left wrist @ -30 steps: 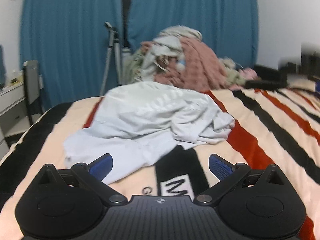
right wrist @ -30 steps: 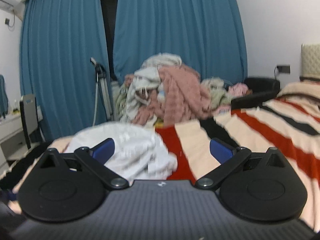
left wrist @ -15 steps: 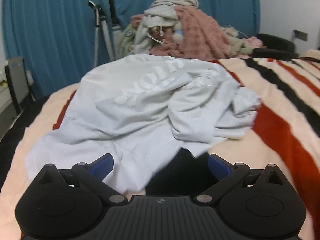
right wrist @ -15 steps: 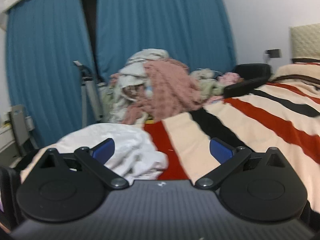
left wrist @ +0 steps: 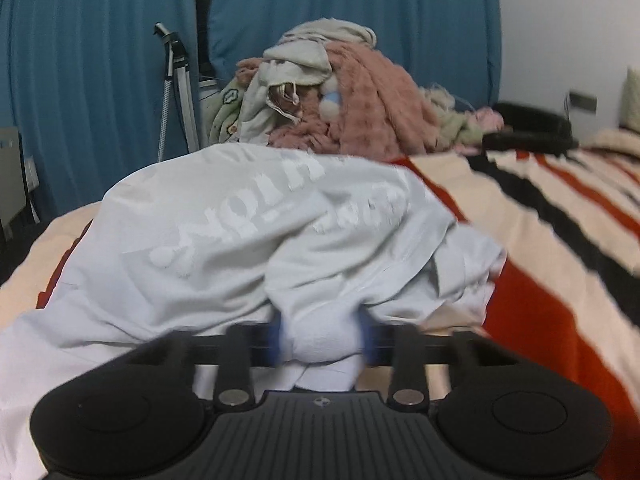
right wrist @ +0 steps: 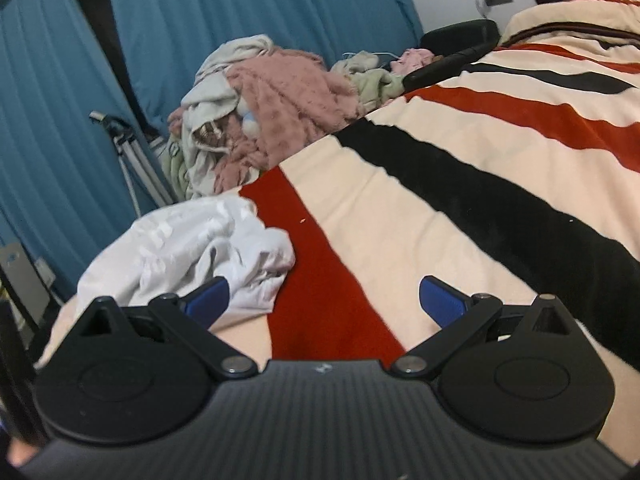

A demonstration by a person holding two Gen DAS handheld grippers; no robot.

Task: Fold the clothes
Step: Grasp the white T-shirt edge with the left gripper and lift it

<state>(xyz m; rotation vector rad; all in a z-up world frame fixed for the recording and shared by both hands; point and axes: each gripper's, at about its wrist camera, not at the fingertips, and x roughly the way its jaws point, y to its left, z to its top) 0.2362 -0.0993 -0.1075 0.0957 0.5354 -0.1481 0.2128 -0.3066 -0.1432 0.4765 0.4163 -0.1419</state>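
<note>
White T-shirt [left wrist: 256, 240] lies crumpled on the bed [left wrist: 540, 240] near its foot-end left corner, bulk spreading away from and left of the left gripper [left wrist: 322, 342]. Left jaws have just been closing and now pinch a bunched fold of the shirt's near edge. Right gripper [right wrist: 324, 300] hangs with jaws wide and empty over the red stripe; in its view the shirt [right wrist: 188, 248] lies just left of its left jaw. Left hand already has cloth; right is the nearer free hand for the right-side edge.
</note>
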